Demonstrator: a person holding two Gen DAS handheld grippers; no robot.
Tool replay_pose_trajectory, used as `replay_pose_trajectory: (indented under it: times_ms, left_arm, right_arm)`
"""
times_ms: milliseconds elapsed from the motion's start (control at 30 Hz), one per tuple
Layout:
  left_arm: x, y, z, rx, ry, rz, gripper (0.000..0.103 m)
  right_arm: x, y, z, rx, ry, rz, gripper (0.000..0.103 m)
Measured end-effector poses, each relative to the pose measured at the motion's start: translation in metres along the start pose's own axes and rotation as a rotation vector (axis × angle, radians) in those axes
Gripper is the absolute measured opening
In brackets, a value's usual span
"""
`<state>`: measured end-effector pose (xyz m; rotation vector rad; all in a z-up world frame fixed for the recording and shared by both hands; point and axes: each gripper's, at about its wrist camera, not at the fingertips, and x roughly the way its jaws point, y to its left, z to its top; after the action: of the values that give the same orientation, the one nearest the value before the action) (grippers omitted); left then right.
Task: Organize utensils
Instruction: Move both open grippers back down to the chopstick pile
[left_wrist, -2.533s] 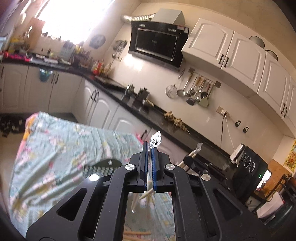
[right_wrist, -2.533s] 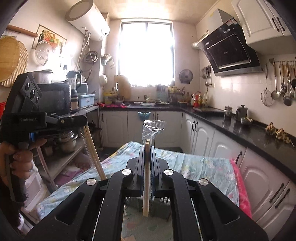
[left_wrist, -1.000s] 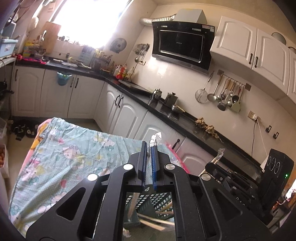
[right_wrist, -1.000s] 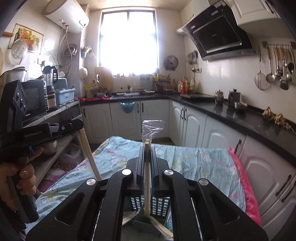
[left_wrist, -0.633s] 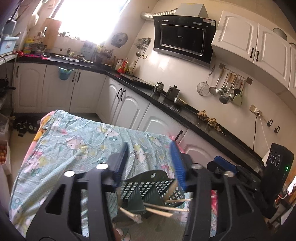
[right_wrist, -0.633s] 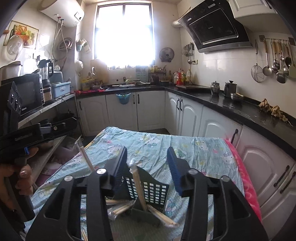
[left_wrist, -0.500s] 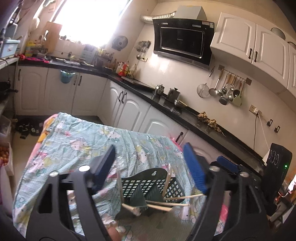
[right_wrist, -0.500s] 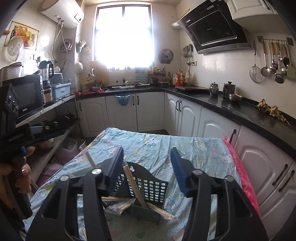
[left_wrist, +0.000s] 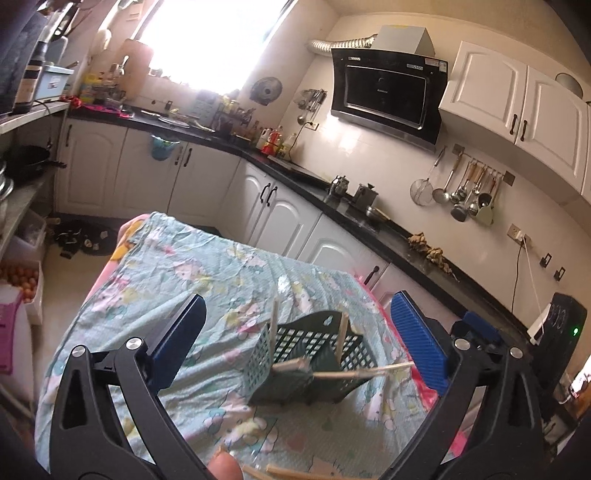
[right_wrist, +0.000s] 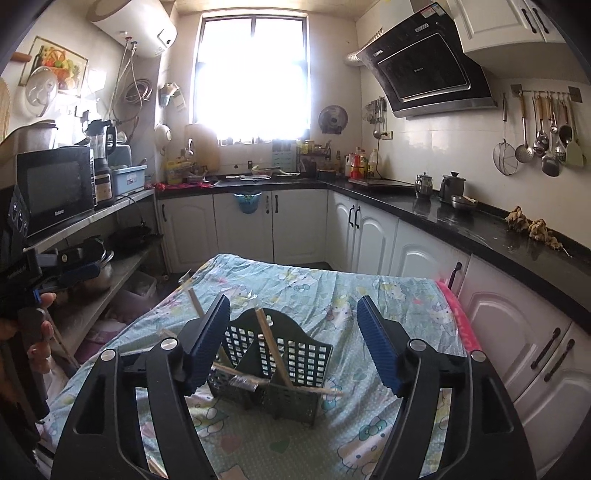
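both your claws are spread wide and carry nothing: the left gripper (left_wrist: 295, 330) and the right gripper (right_wrist: 293, 341) each hang above the dark green utensil basket (right_wrist: 280, 369), which stands on the patterned cloth (right_wrist: 332, 295) of the table. several wooden chopsticks (right_wrist: 271, 349) already sit in the basket, some upright or leaning in the compartments, a couple lying across its rim and poking out sideways. more sticks (left_wrist: 291, 470) lie loose on the cloth at the near edge in your left view, so by my reading the job is partly done, with those left to collect and the crossed ones perhaps to straighten. the cloth is bare beyond the basket and to its sides, giving you room; mind the pink table edge (right_wrist: 456, 317) on the right, close to the cabinets (right_wrist: 517, 332).
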<state>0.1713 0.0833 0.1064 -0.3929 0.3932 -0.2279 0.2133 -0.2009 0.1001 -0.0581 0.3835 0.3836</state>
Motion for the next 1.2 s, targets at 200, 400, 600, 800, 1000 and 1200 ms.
replay_pose_trajectory:
  times_ms: [200, 400, 600, 800, 1000, 1200]
  left_arm:
    - [-0.013, 0.004, -0.016, -0.004, 0.027, 0.015, 0.092]
    - [-0.023, 0.008, -0.032, -0.014, 0.048, 0.022, 0.092]
    - [-0.03, 0.013, -0.046, -0.025, 0.074, 0.039, 0.092]
    - [-0.037, 0.021, -0.06, -0.039, 0.1, 0.067, 0.092]
    - [-0.044, 0.027, -0.072, -0.042, 0.118, 0.1, 0.092]
    - [-0.052, 0.026, -0.089, -0.016, 0.147, 0.127, 0.092]
  right_arm:
    - [-0.016, 0.009, -0.008, -0.022, 0.0, 0.008, 0.072]
    - [-0.029, 0.019, -0.014, -0.055, 0.007, 0.023, 0.073]
    - [-0.035, 0.028, -0.023, -0.078, 0.029, 0.047, 0.073]
    - [-0.035, 0.039, -0.035, -0.098, 0.063, 0.073, 0.073]
    - [-0.032, 0.05, -0.048, -0.116, 0.099, 0.104, 0.073]
    - [-0.025, 0.062, -0.066, -0.137, 0.148, 0.138, 0.073]
